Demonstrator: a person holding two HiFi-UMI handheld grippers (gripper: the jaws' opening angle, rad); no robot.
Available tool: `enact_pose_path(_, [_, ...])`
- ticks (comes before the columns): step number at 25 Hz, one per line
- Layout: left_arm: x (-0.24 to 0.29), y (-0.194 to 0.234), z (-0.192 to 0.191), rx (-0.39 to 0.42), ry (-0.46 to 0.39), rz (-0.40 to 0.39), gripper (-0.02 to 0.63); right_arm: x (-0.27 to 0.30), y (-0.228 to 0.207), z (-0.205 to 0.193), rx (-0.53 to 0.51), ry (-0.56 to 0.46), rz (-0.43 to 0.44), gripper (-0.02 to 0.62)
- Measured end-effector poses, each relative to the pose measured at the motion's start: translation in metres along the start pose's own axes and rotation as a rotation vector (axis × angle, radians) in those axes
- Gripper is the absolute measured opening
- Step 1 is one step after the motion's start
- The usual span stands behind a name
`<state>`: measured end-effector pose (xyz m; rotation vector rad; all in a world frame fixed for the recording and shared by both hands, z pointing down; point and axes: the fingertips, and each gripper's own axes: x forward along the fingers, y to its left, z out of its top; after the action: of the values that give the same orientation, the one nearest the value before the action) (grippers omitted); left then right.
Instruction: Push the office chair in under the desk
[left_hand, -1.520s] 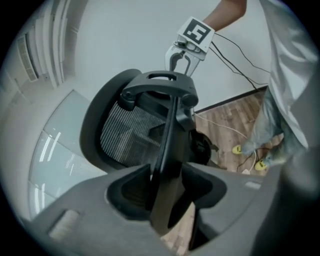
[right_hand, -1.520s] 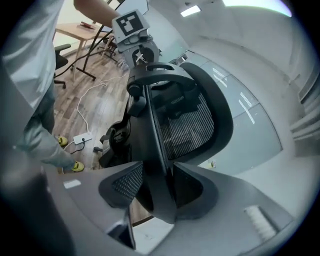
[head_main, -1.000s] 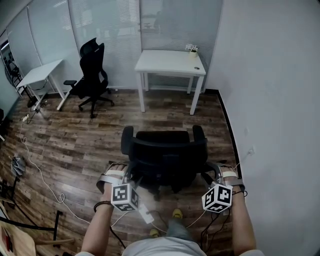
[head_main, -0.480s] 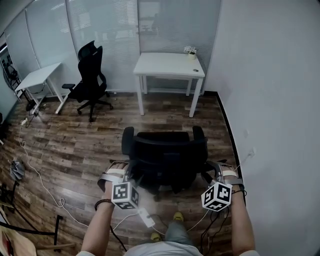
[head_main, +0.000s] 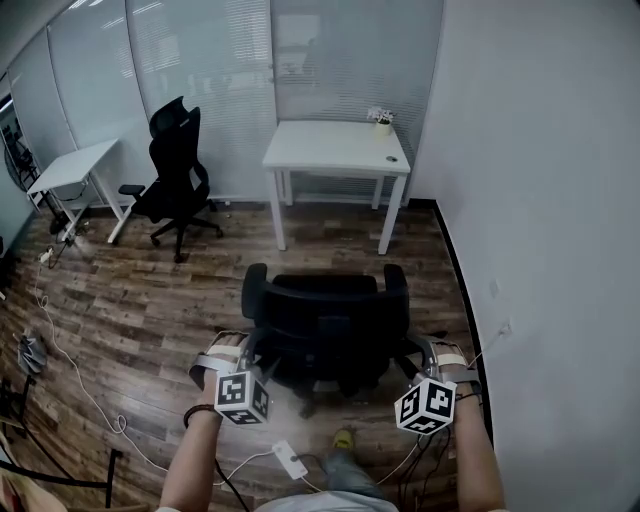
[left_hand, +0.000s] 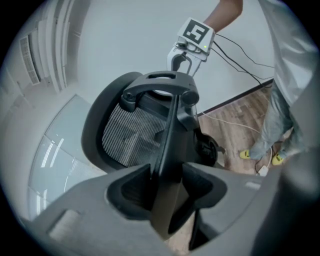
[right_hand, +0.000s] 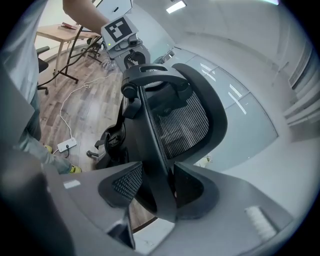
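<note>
The office chair hides most of its own base. The left gripper's jaws are opening around its back frame; the right gripper clamps it. Wood floor, with the white desk at the far wall.

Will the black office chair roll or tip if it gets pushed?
The office chair probably rolls easily on the smooth wood floor. Pushed high on its tall mesh backrest, it might tilt or swivel.
</note>
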<state>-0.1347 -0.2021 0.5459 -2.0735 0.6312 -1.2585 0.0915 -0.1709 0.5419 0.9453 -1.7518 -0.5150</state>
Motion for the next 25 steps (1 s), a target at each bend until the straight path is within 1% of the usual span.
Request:
enact_pose_path(4, [0.028, 0.030, 0.000, -0.009, 0.009, -0.006, 0.196, 0.030, -0.034, -0.003, -0.008, -0.005, 0.021, 0.190])
enact_pose_path(10, [0.071, 0.064, -0.003, -0.005, 0.015, 0.004, 0.193, 0.074, -0.070, -0.012, -0.017, -0.015, 0.040, 0.189])
enact_pose_path(14, [0.102, 0.086, 0.000, -0.015, 0.017, 0.015, 0.193, 0.103, -0.097, -0.022, -0.003, -0.055, 0.026, 0.190])
enact_pose_path(18, [0.133, 0.112, 0.003, -0.030, 0.025, 0.022, 0.195, 0.131, -0.127, -0.031, -0.019, -0.031, 0.041, 0.189])
enact_pose_path(25, [0.180, 0.155, 0.001, -0.035, 0.021, 0.021, 0.196, 0.175, -0.169, -0.038, -0.003, -0.047, 0.002, 0.193])
